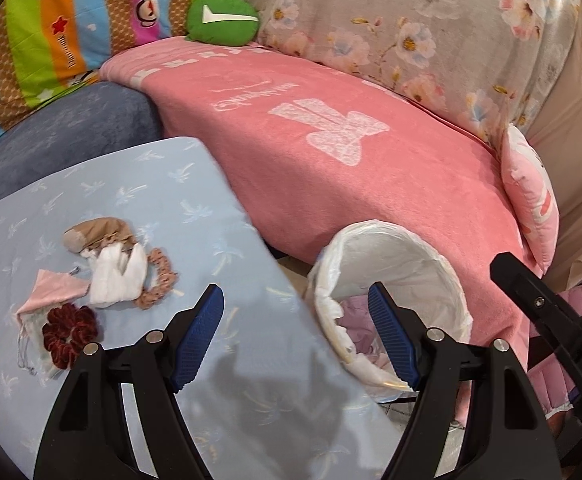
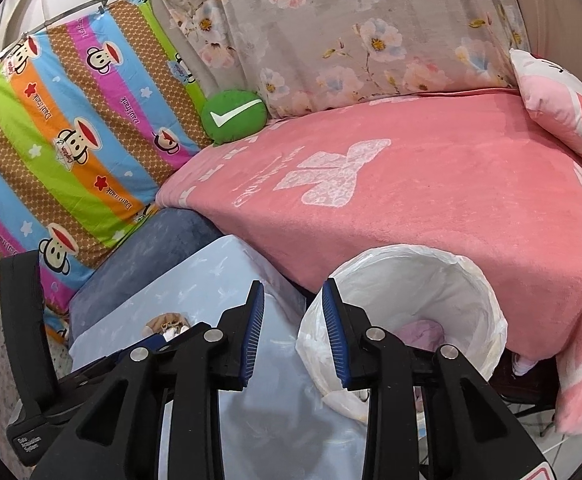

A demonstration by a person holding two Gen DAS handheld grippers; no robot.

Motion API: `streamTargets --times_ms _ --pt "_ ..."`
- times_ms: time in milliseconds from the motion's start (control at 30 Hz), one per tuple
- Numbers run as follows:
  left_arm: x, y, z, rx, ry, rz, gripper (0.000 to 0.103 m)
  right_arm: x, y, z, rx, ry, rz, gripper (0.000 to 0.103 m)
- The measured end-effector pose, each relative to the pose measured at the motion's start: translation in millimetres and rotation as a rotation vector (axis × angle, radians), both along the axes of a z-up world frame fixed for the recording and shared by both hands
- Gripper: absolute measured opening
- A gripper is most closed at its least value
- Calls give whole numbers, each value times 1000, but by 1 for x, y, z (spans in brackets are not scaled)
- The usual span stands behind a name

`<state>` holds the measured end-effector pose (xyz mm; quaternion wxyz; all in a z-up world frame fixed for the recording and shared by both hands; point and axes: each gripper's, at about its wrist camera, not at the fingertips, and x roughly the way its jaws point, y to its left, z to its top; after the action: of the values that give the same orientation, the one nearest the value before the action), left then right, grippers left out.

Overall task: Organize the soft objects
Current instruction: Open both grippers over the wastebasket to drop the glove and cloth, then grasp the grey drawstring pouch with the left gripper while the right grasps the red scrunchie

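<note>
**Two empty grippers above a blue table and a lined bin**

Left wrist view, left to right. A striped cartoon-print sheet (image 1: pixel 63 28) hangs at the upper left, with a green round cushion (image 1: pixel 223 20) bearing a white tick beside it. Below lies a dark blue cushion (image 1: pixel 71 136), and in front of it a light blue table cover (image 1: pixel 195 216). A cluster of soft things rests on the cover's left part: a pink cloth (image 1: pixel 53 290), a dark red scrunchie (image 1: pixel 69 334) touching its lower edge, a beige sock (image 1: pixel 97 234) above, a white cloth (image 1: pixel 119 278) beneath the sock, and a patterned scrunchie (image 1: pixel 159 282) against the white cloth. The left gripper (image 1: pixel 296 336) hangs over the table's right edge, its blue-padded fingers (image 1: pixel 199 336) spread wide with nothing between them. Just right of the table stands a bin (image 1: pixel 395 248) lined with a white bag; pale purple fabric (image 1: pixel 355 312) lies inside. A pink blanket (image 1: pixel 351 184) spreads behind the bin, a floral sheet (image 1: pixel 411 28) hangs above it, and a pink pillow (image 1: pixel 531 200) stands at the blanket's right end.

Right wrist view. The right gripper (image 2: pixel 293 336) hangs between table edge and bin rim, fingers (image 2: pixel 253 340) parted by a narrow gap, holding nothing. The left gripper's black body shows at the lower left.
</note>
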<state>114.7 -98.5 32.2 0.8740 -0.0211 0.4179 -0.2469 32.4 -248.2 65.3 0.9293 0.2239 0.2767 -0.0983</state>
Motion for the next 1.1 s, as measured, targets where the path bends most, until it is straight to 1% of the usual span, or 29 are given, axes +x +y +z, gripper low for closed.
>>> streamTargets --times_ms 200,533,633,700,833,1000,1100 --pt "8 35 -10 3 25 85 71 13 28 -4 -11 22 60 31" --pt "22 115 -33 12 75 258 73 39 87 -18 -30 75 177 32" --pt "24 141 -41 28 83 316 73 49 110 -26 -37 98 221 32" --pt "27 157 -46 25 97 347 73 56 127 -32 -40 112 248 38" --pt "32 196 -62 26 137 426 74 73 161 -47 -50 144 312 40" --pt "38 228 -85 29 200 490 74 94 196 -69 -49 186 377 44" --pt "45 242 -98 23 239 519 74 108 218 -83 -58 219 414 44"
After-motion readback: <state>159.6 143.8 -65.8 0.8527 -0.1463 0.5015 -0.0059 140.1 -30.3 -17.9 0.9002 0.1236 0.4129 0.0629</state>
